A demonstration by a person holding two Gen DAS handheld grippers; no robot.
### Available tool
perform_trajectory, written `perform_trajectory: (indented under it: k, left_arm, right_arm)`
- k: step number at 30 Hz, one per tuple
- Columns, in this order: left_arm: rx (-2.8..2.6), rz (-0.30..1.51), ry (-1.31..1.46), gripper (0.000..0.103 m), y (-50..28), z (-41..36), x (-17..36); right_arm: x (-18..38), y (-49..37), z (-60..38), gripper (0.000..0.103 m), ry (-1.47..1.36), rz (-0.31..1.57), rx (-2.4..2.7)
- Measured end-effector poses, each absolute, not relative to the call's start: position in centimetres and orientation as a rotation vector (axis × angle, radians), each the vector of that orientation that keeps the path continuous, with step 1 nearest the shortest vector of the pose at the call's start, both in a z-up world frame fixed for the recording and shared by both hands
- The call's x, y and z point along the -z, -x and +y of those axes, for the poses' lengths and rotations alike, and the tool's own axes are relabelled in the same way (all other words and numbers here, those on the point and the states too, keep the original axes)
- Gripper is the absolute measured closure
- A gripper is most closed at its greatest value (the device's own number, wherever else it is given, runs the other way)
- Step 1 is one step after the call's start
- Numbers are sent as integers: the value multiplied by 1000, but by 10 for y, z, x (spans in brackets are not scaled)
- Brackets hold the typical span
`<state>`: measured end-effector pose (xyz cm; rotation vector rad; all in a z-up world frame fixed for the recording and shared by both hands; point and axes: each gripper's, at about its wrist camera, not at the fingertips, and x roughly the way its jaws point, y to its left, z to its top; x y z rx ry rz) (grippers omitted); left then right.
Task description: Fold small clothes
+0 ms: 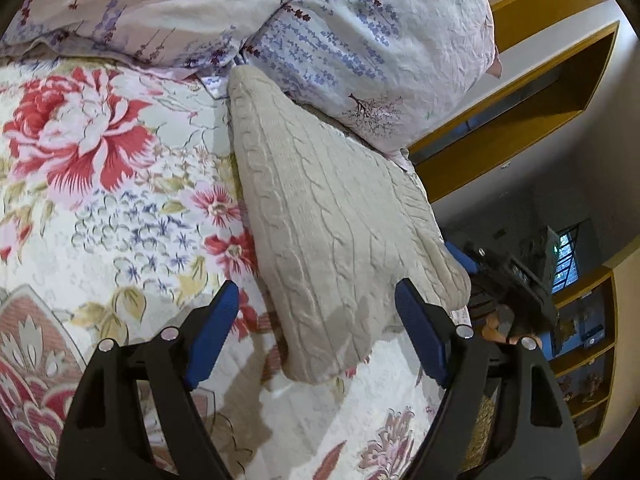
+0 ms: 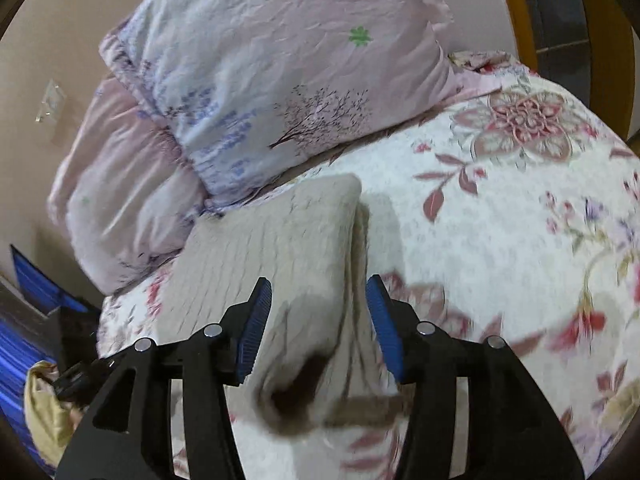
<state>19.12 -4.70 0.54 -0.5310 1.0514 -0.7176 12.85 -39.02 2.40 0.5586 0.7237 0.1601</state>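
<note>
Left tongs (image 1: 316,336) were spread wide, pads clear of everything, the near end of the sweater (image 1: 328,216) lying between the fingers at 12 o'clock without touching them. Right tongs (image 2: 318,328) were released too, blue pads (image 2: 256,328) parted with the sweater's (image 2: 280,240) near fold bunched in the gap, not pinched; that view was blurred. Sweater was a cream cable-knit, folded, lying flat on the floral bedspread (image 1: 120,200). Its far end butted against a lavender-print pillow (image 1: 360,48) at 12 o'clock. Second pillow (image 1: 140,8) sat at 10 o'clock. Yellow-trimmed shelving (image 1: 520,120) stood at 2 o'clock beyond the bed edge.
</note>
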Motion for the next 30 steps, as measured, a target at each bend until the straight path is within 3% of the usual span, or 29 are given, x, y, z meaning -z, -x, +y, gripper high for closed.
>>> perform_trajectory:
  k: [9,10,12,16,19,25,28,30]
  left_arm:
    - [719,1105,550,39,-181,-56,8]
    - [720,1115,550,42,-181,-58,10]
    - [716,1136,553,63,-180,-62,14]
    - [711,1134,553,84,-176,-59,15]
    - [718,1130,568,87,-171,-53,16]
    - [715,1140,531,87,-161,-55,23]
    - [714,1159,513,80,-162,-54,20]
    - [706,1159,501,63,-164,-54,16]
  right_arm:
    - [-24,-94,-371,55,-534,722,-258]
    - [-20,-95,-365,66,-506,740,-261]
    - [-13,-98,-357,93,-459,775,-244]
    - [-34,-77,-360,94,-409,626,-196]
    - [-35,-71,-369,94,-393,611,-164]
    - [18,-87,-377,95,-398,776,-69]
    - [17,-87,-380,94,-415,785,-90]
    - [12,-88,-384,91,-440,795,-117]
